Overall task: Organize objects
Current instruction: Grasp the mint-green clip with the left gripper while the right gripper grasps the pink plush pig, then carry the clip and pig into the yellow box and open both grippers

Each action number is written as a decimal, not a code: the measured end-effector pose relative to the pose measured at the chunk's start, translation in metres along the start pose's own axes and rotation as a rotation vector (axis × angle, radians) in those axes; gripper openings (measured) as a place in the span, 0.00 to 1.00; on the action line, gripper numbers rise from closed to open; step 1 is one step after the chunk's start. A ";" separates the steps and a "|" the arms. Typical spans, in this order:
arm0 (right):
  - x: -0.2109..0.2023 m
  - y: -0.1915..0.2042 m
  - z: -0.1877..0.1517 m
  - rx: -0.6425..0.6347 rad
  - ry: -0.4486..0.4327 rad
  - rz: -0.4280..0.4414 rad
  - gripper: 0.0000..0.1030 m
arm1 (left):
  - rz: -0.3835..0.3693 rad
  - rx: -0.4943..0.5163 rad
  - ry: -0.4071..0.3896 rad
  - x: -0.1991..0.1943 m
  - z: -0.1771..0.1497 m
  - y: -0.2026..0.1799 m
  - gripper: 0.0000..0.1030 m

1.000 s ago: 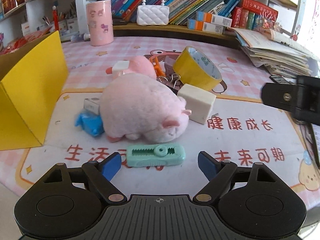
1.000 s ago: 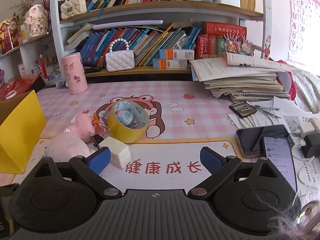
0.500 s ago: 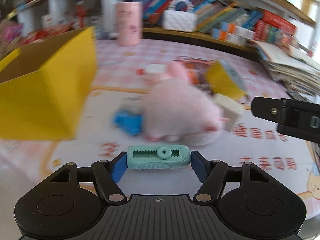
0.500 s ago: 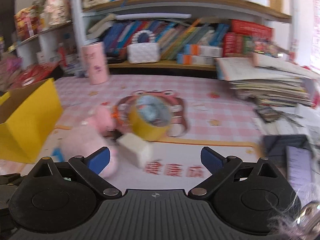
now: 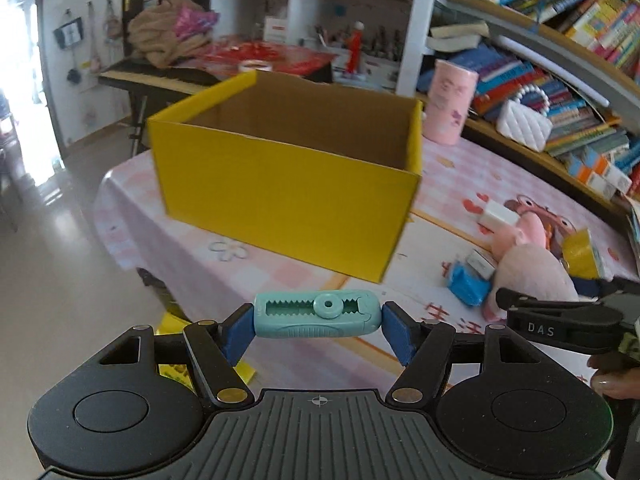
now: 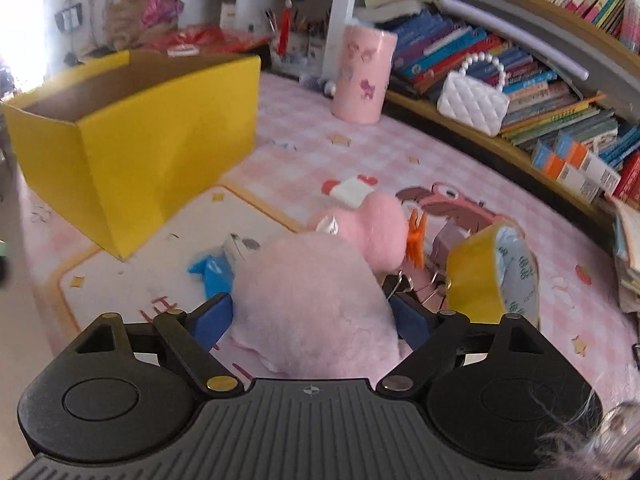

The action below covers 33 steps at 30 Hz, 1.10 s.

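One open yellow cardboard box [image 5: 288, 184], one teal toothed plastic clip [image 5: 318, 314], pinched end to end by left gripper [image 5: 318, 334] above table's near edge, short of box. One fluffy pink plush toy [image 6: 312, 300] between closing jaws of right gripper [image 6: 310, 320]; pad contact unclear. One yellow tape roll [image 6: 484, 280], one blue packet [image 6: 212, 270], one orange peg [image 6: 416, 240], one pink cylindrical tin [image 6: 364, 76]. Pink checked tablecloth [image 6: 384, 152]. Crowded bookshelves [image 5: 560, 64] behind, one white quilted purse [image 6: 472, 104] on lowest shelf.
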State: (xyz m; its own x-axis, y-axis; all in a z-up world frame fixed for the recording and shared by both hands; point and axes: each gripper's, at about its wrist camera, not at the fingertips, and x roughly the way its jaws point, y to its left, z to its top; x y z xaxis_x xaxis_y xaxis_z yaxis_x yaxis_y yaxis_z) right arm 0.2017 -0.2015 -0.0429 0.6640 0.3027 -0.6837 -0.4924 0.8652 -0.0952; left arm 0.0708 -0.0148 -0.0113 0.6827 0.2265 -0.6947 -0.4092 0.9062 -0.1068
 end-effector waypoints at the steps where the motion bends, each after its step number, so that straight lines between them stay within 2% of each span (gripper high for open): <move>1: 0.000 -0.003 -0.002 0.019 -0.005 0.011 0.75 | 0.001 -0.004 -0.003 -0.001 0.000 0.003 0.66; 2: -0.002 -0.004 -0.003 0.029 -0.008 0.015 0.69 | -0.001 -0.008 -0.006 -0.001 0.001 0.007 0.66; 5: -0.013 -0.005 -0.003 0.067 -0.010 0.004 0.60 | -0.016 -0.013 -0.011 -0.001 0.003 0.013 0.66; 10: -0.052 -0.002 -0.003 0.212 -0.041 -0.026 0.60 | -0.081 0.015 -0.018 -0.001 0.008 0.021 0.66; 14: -0.080 0.015 -0.004 0.314 -0.033 -0.012 0.60 | -0.141 0.042 -0.022 0.002 0.013 0.031 0.66; 17: -0.091 0.041 -0.006 0.347 -0.020 0.017 0.60 | -0.182 0.067 -0.031 0.001 0.016 0.041 0.66; 22: -0.096 0.099 -0.006 0.294 0.011 0.055 0.60 | -0.228 0.095 -0.034 -0.004 0.019 0.071 0.66; 33: -0.101 0.203 -0.006 0.268 0.043 0.084 0.61 | -0.246 0.126 -0.034 -0.018 0.017 0.156 0.66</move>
State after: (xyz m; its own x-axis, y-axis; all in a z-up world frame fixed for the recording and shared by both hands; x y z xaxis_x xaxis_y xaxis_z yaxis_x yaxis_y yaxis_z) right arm 0.0317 -0.0589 0.0025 0.6001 0.3655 -0.7115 -0.3747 0.9143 0.1537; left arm 0.0050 0.1288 -0.0028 0.7728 0.0042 -0.6346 -0.1518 0.9722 -0.1784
